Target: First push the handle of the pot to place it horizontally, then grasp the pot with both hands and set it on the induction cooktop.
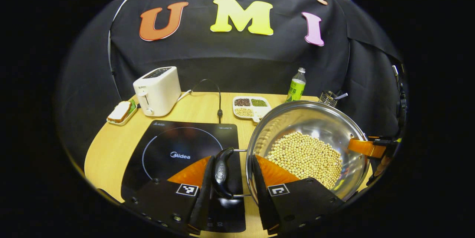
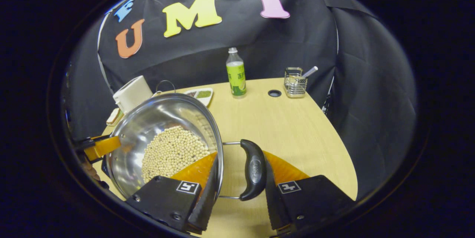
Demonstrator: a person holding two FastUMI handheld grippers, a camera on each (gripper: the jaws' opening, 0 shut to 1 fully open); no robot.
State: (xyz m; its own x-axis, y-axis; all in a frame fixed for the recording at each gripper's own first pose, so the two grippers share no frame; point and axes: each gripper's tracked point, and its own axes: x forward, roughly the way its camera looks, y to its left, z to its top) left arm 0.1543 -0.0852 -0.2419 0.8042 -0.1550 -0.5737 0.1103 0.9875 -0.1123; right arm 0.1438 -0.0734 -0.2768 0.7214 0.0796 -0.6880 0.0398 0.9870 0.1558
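- The left claw (image 1: pixel 230 189) has its two fingers around the pot's left handle (image 1: pixel 222 173). One finger sits on the outer side of the black grip and the other sits inside the pot's rim. The fingers look close to the grip, but I cannot tell if both press on it.
- The right claw (image 2: pixel 237 193) does the same on the pot's right handle (image 2: pixel 253 169). One finger is inside the rim and one is just beside the black grip. I cannot tell if it squeezes yet.
- Both handles look flat now, sticking out sideways from the pot, so the pushing step looks done. The step now is the two-handed grab.
- The steel pot (image 1: pixel 297 117) is full of pale beans (image 1: pixel 304 156). It sits just to the right of the induction cooktop (image 1: pixel 178 145), with its left handle over the cooktop's edge. I cannot tell if it rests on the counter (image 2: pixel 289 119) or is lifted.
- Next, both claws need to hold tight, lift together and keep the pot level so no beans spill, then go left to the ring on the cooktop.
- Farther back are a white toaster (image 1: pixel 157 89), a tray of beans (image 1: pixel 250 107), a green bottle (image 2: pixel 236 73) and a wire basket (image 2: pixel 295 82).
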